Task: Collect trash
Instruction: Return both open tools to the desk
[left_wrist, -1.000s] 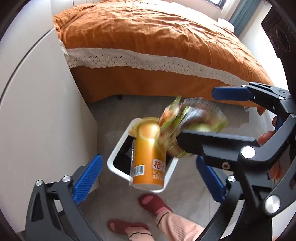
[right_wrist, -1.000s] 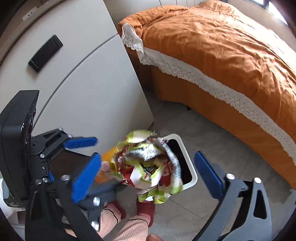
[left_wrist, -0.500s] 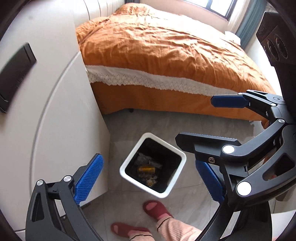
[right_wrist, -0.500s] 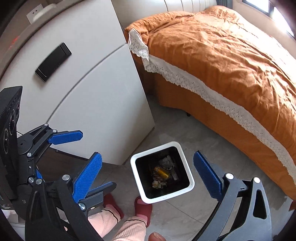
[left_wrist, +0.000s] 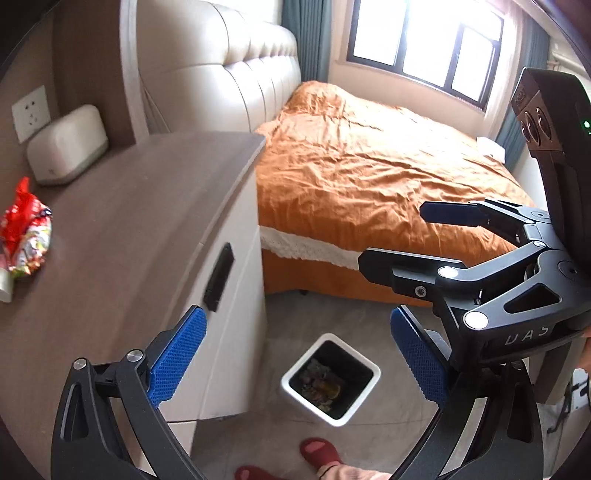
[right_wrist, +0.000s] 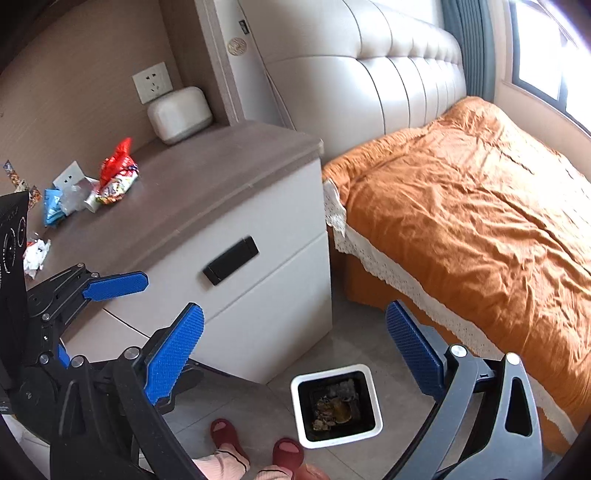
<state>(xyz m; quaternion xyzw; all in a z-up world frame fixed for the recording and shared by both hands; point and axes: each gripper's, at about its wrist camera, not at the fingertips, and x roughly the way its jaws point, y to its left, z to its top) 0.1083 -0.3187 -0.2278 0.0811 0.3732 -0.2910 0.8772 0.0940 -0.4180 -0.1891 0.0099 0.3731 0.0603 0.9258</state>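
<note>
Only the right wrist view shows the whole litter heap at left of frame: a blue wrapper (right_wrist: 51, 206), crumpled white paper (right_wrist: 35, 254) and the red snack bag (right_wrist: 116, 173). The left wrist view catches just the red snack bag (left_wrist: 24, 229) at its left edge, plus the window (left_wrist: 424, 44) upper right. "UAS" is readable on the right claw (left_wrist: 391, 236), which stands wide and empty; the left claw (left_wrist: 295, 354) is wide and empty too. The trash lies on the brown surface (right_wrist: 207, 184) of a white nightstand beside an orange bed (right_wrist: 480, 206). On the grey floor, bottom centre, stands the white bin (right_wrist: 301, 413) with rubbish inside.
</note>
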